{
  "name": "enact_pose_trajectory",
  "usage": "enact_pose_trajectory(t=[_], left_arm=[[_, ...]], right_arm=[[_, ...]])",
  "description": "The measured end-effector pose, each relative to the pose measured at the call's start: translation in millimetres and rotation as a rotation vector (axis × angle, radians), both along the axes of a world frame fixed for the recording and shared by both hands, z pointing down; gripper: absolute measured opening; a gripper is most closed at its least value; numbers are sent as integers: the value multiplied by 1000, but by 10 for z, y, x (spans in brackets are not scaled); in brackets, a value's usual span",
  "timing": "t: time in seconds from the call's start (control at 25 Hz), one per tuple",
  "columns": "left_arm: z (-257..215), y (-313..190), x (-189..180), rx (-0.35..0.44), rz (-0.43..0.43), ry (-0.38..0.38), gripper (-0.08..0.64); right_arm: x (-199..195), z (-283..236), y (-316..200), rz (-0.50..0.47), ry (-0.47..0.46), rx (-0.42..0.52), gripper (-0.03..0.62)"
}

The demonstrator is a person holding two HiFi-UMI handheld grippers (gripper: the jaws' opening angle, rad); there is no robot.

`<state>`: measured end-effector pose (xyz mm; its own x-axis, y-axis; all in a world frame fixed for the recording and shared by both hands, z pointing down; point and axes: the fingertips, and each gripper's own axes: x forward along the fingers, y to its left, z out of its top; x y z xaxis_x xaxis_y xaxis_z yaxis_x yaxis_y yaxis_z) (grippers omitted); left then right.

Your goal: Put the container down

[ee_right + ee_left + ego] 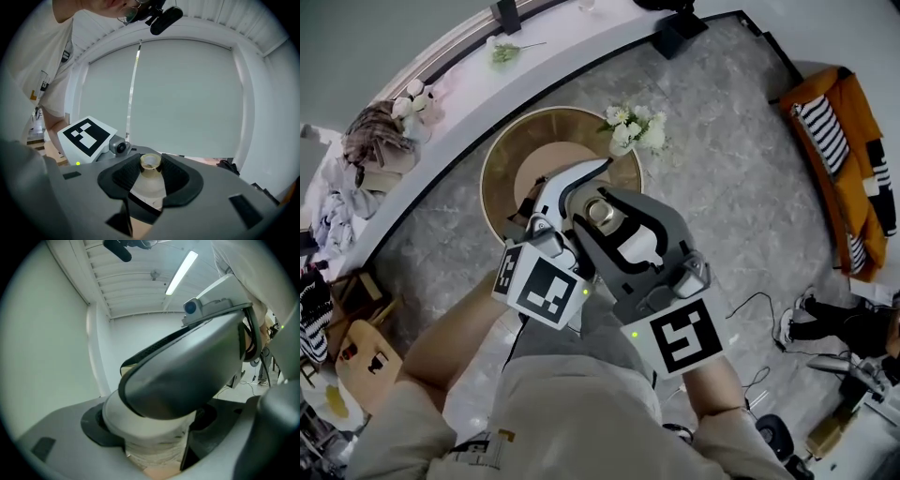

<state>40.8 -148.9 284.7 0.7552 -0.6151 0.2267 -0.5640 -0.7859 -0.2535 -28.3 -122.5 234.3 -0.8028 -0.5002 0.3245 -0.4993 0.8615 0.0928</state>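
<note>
Pinching the container (602, 214) with fingers of left gripper (150, 427) and right gripper (151, 177), above the table (502, 155). Could drop and tip over if let go too high.

Overhead, close upward views; common container (602, 214)

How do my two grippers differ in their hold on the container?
The right gripper grips the container at the narrow neck under its gold rim; the left gripper grips a wider white part. The right gripper's view is open; the left gripper's is largely blocked by the right one. Both are shut on it.
</note>
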Motion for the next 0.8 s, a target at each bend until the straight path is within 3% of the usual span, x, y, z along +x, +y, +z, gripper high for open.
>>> enact_pose_trajectory(t=[0.32, 0.8], left_arm=[[397, -155, 49, 23, 35, 61, 354], [1316, -414, -8, 26, 41, 63, 354]], right_arm=[[38, 490, -152, 31, 38, 7, 138], [-25, 1412, -420, 30, 52, -5, 138]])
